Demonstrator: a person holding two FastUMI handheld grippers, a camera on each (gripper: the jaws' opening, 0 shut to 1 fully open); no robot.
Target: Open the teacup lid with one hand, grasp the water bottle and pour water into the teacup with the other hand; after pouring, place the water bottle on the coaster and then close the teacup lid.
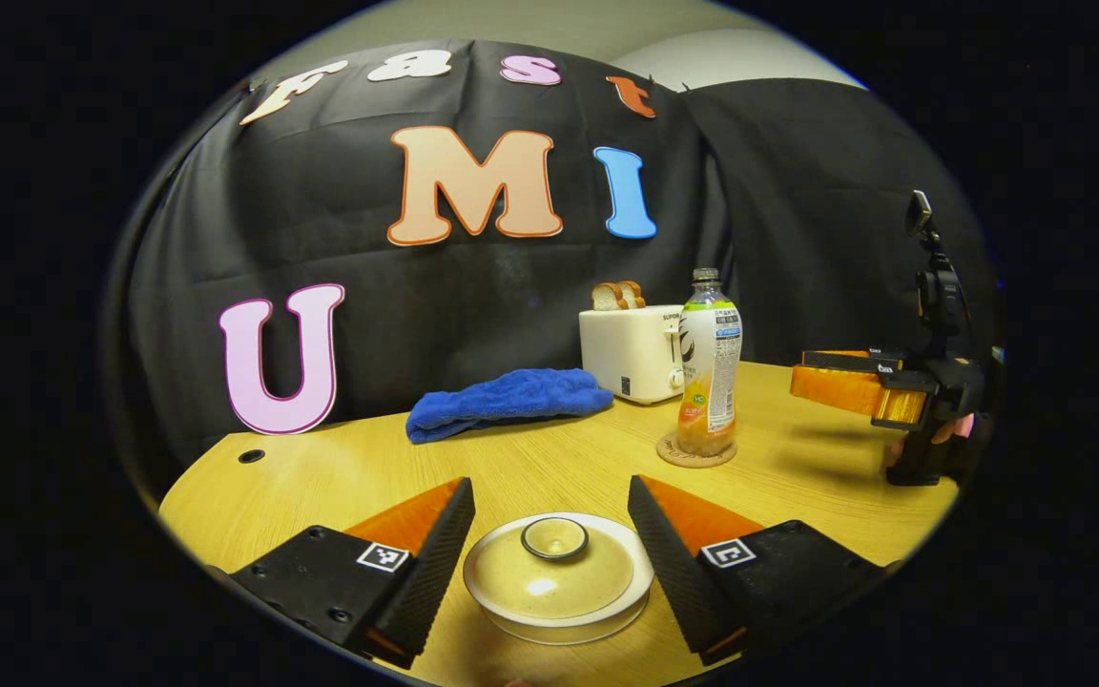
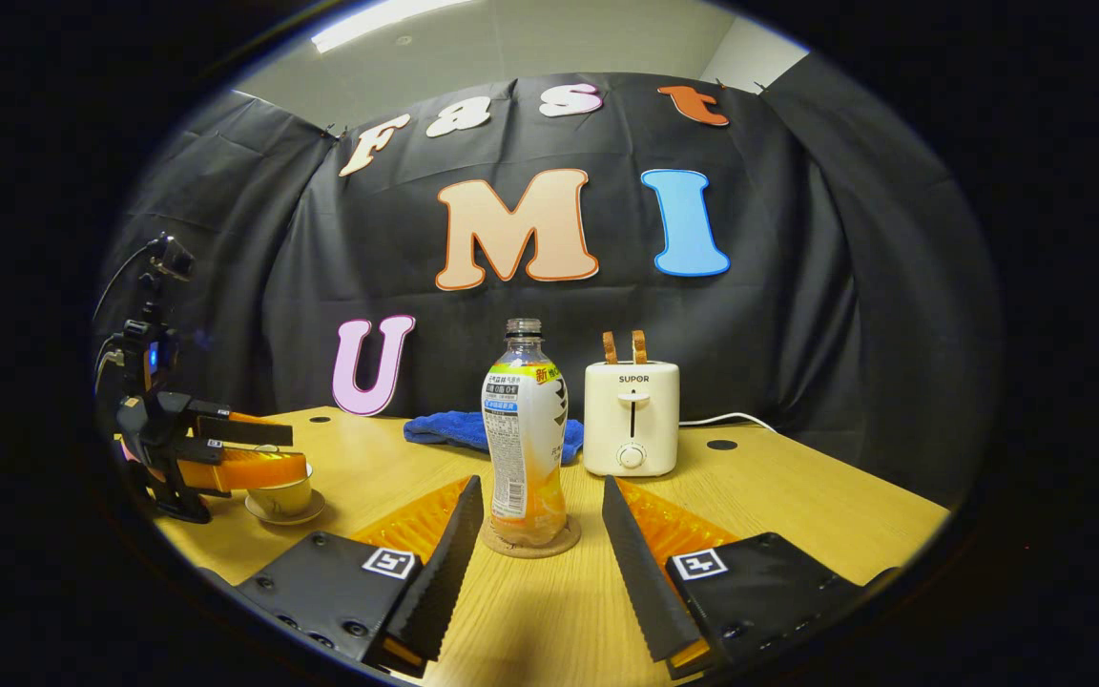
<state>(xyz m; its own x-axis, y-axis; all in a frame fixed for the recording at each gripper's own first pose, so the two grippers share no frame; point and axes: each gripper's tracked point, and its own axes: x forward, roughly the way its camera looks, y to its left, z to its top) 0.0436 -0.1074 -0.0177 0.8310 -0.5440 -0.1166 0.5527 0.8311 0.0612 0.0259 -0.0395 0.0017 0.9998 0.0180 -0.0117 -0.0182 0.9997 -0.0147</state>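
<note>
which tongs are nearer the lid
Left. The left tongs are open around the lid; the right tongs are off by the bottle.

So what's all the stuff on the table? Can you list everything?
teacup: one, pale cream, on a saucer, near table edge
teacup lid: one, cream, on the cup
water bottle: one, clear with orange drink, upright on coaster
coaster: one, brown, mid table
toaster: one, white, two bread slices in it, at the back
towel: one, blue, beside toaster
table: one, light wood
left gripper: open around the lid
right gripper: open, facing the bottle
</note>
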